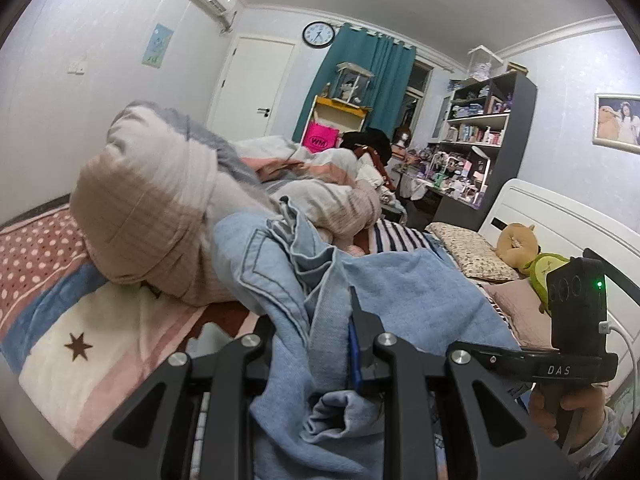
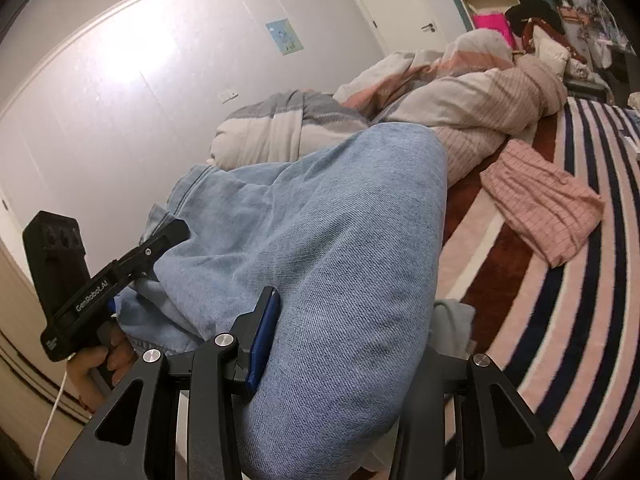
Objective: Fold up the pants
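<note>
Light blue denim pants (image 1: pixel 320 280) hang bunched between both grippers above the bed. My left gripper (image 1: pixel 332 344) is shut on the pants; one black finger with a blue pad (image 1: pixel 356 344) shows, the other is buried in the cloth. In the right wrist view the pants (image 2: pixel 320 240) fill the middle. My right gripper (image 2: pixel 320 344) is shut on the denim, one blue pad (image 2: pixel 264 340) pressed against the cloth and the other finger hidden under it. The other gripper shows at each view's edge, the right one (image 1: pixel 576 320) and the left one (image 2: pixel 120 272).
A rolled striped duvet (image 1: pixel 160 208) lies along the bed near the wall. A folded pink checked garment (image 2: pixel 540 200) lies on the striped bedspread (image 2: pixel 580 320). Pillows and a plush toy (image 1: pixel 520 248) sit by the white headboard. Shelves and a desk stand beyond the bed.
</note>
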The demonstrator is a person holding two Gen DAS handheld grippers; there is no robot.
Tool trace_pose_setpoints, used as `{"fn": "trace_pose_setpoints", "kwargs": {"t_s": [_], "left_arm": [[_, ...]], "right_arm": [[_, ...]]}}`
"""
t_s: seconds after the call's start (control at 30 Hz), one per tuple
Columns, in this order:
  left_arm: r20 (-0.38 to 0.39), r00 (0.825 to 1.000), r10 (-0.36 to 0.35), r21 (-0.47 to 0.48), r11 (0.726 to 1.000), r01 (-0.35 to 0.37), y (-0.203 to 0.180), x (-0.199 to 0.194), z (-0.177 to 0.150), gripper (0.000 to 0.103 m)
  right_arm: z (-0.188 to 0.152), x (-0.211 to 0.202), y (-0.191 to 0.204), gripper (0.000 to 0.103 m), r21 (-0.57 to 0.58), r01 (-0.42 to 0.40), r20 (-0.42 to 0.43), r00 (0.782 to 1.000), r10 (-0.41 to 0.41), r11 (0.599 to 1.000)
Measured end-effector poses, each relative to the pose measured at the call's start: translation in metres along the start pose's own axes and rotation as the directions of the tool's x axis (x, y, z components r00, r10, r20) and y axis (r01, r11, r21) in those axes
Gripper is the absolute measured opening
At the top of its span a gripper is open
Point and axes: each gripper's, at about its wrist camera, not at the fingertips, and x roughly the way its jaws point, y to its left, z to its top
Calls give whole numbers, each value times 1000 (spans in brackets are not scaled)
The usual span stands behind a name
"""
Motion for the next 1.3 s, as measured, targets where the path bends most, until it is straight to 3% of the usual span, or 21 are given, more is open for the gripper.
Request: {"fn": "trace_pose_setpoints", "kwargs": {"t_s": [0.43, 0.87, 1.3], "left_arm": [[-148, 987, 56, -54, 996, -65, 41, 45, -44, 20], [-145, 987, 66, -47, 996, -73, 39, 64, -37, 21], [-144, 984, 109, -13, 994, -112, 28, 51, -38, 31]], "right_arm": [[-35, 63, -30, 35, 68, -26, -179, 983, 38, 997], [-33, 63, -37, 34, 59, -2, -162, 987, 12, 998], [-38, 60, -40, 41, 43, 10, -194, 981, -2, 999]]}}
